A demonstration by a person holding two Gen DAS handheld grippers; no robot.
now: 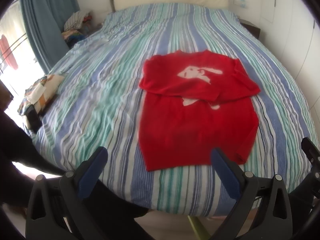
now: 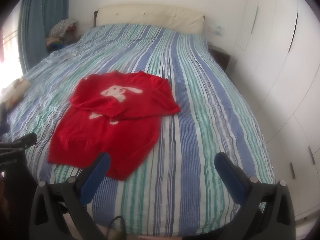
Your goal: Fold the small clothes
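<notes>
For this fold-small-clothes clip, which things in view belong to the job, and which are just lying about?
Part of the job:
red top, sleeves already folded across its front
left claw, open, holding nothing
right claw, open, holding nothing
striped bedspread, the work surface

Lying about:
clothes heap beside the bed
patterned cushion
blue curtain
white wardrobe

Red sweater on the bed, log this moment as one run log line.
red sweater: flat on striped bedspread, sleeves folded across chest | left tongs: open, empty | right tongs: open, empty
</notes>
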